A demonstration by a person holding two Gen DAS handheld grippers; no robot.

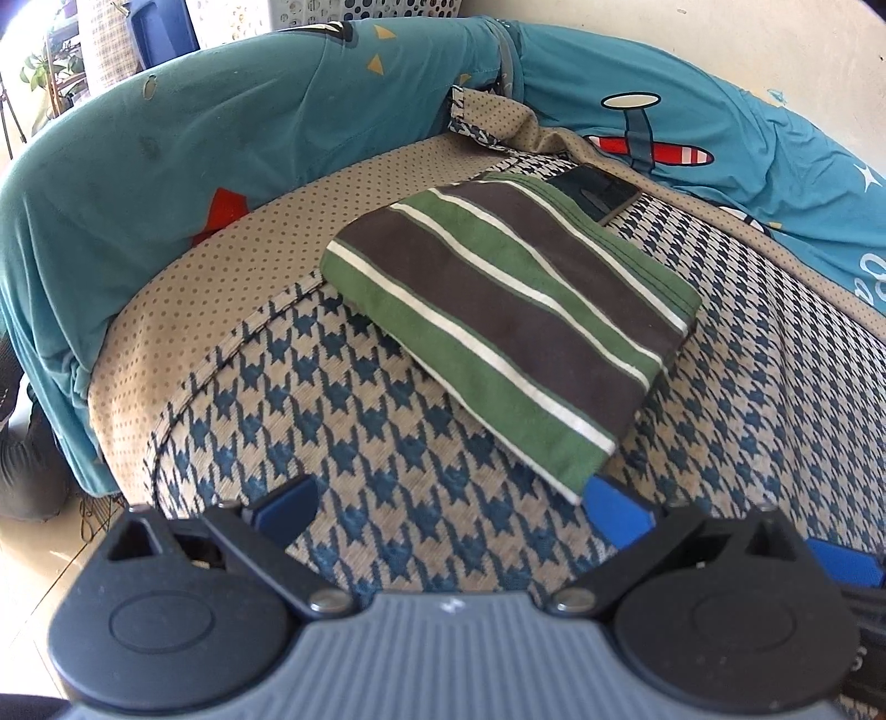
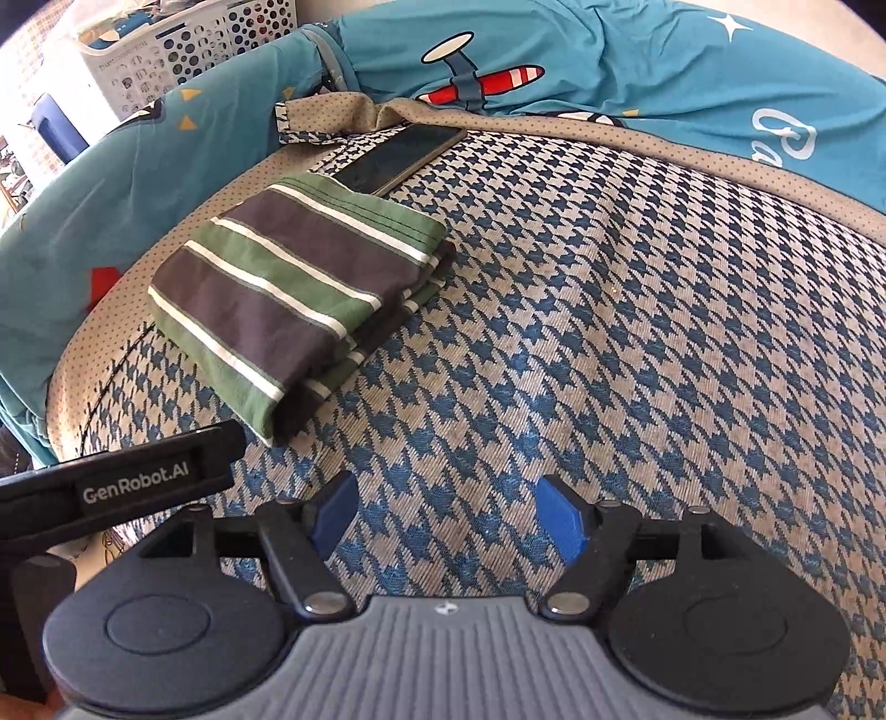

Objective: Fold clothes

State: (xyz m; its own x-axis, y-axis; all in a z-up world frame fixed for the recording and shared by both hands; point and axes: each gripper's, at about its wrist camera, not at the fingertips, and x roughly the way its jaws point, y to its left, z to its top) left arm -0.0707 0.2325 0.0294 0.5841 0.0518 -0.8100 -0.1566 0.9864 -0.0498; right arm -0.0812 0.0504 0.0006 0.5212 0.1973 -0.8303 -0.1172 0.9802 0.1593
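Note:
A folded garment (image 1: pixel 498 327) with green, brown and white stripes lies flat on a houndstooth cushion (image 1: pixel 343 443). In the right wrist view the same garment (image 2: pixel 293 293) sits to the upper left, its stacked layers showing at the near edge. My left gripper (image 1: pixel 448 504) is open just in front of the garment's near corner, with nothing between its blue pads. My right gripper (image 2: pixel 446 518) is open over bare cushion (image 2: pixel 609 360), well to the right of the garment. The left gripper's black body (image 2: pixel 138 476) shows at the left of the right wrist view.
A dark phone (image 2: pixel 398 155) lies on the cushion just behind the garment, also seen in the left wrist view as the phone (image 1: pixel 595 191). Teal sheets with an aeroplane print (image 2: pixel 498 77) wrap the raised sides. A white perforated basket (image 2: pixel 183 50) stands behind.

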